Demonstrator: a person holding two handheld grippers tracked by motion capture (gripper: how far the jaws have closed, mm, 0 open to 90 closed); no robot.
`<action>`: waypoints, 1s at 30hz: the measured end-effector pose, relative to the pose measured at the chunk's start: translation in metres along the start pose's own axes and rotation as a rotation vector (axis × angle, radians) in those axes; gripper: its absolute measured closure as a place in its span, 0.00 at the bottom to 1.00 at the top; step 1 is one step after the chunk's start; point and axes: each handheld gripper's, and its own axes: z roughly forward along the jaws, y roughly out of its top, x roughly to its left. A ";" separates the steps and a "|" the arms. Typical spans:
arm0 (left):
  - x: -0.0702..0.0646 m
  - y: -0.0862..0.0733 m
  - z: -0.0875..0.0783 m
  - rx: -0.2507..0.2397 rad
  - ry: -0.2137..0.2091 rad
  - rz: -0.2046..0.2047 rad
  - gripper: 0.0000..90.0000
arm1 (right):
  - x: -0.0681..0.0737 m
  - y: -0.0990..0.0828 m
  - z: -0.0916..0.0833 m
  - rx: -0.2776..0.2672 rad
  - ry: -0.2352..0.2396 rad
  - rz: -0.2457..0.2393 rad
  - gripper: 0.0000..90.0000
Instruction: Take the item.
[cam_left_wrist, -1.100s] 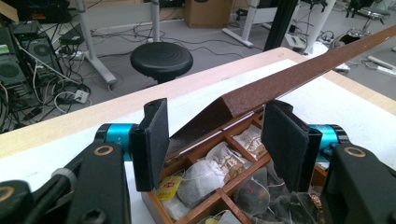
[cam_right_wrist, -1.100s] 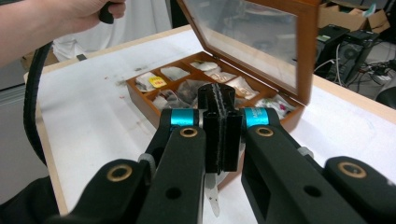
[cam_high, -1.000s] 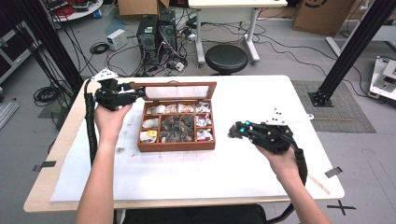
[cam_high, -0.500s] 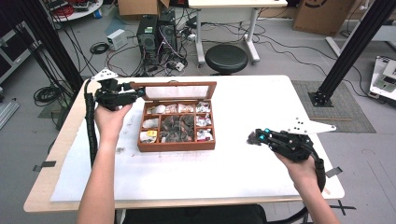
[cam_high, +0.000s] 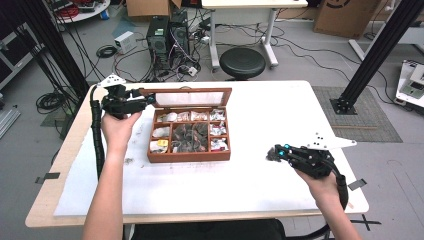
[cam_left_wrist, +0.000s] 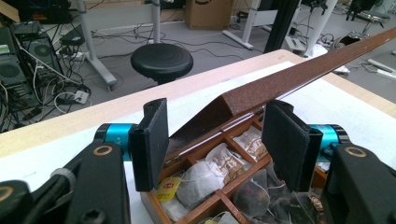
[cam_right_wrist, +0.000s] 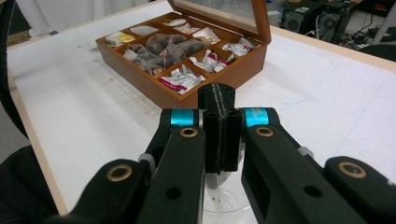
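At frame centre, right gripper (cam_right_wrist: 219, 122) pinches a light, limp tea bag (cam_right_wrist: 219, 184); half-open left gripper (cam_left_wrist: 215, 140) straddles the stiff lid's (cam_left_wrist: 299, 77) corner.

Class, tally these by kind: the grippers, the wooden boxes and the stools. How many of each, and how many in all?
Grippers: 2, the left gripper and the right gripper
Wooden box: 1
Stool: 1
Total: 4
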 end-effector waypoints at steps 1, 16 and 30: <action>0.000 0.000 0.000 0.000 0.001 0.000 0.46 | 0.001 0.000 0.001 0.005 0.000 0.001 1.00; -0.001 -0.001 -0.001 0.001 -0.001 0.004 0.46 | 0.000 -0.008 0.011 0.036 0.000 -0.005 1.00; -0.001 -0.001 -0.001 0.005 0.000 0.008 0.46 | -0.002 -0.013 0.015 0.056 0.004 0.005 0.98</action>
